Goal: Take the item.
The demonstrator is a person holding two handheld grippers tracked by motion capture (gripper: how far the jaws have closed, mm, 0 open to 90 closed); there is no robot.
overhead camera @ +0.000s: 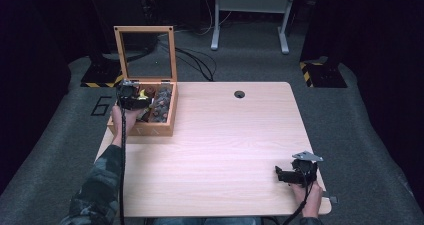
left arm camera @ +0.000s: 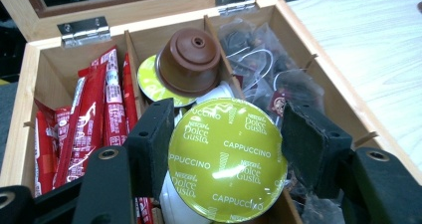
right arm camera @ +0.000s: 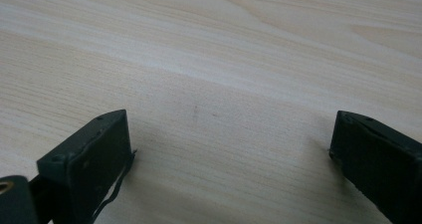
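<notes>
In the high view, a pale wood-grain table (overhead camera: 225,135) with rounded corners carries a wooden box (overhead camera: 145,110) at its far left corner, its glass-paned lid (overhead camera: 146,52) standing upright. The left tool (overhead camera: 131,99) hangs over the box's open compartments, while the right tool (overhead camera: 295,174) rests low near the table's near right edge, topped by a grey three-cornered plate. In the left gripper view, the left tool (left arm camera: 226,149) has its black padded jaws set on either side of a round capsule (left arm camera: 226,159) with a glossy green foil lid printed "Cappuccino"; the left jaw touches its rim, and whether the right one does cannot be told. Behind it sits a brown plastic capsule (left arm camera: 189,59), with red sachets (left arm camera: 94,119) in the left compartment and clear crinkled tea bags (left arm camera: 263,69) in the right. In the right gripper view, the right tool (right arm camera: 231,159) is spread wide above bare table (right arm camera: 224,59).
</notes>
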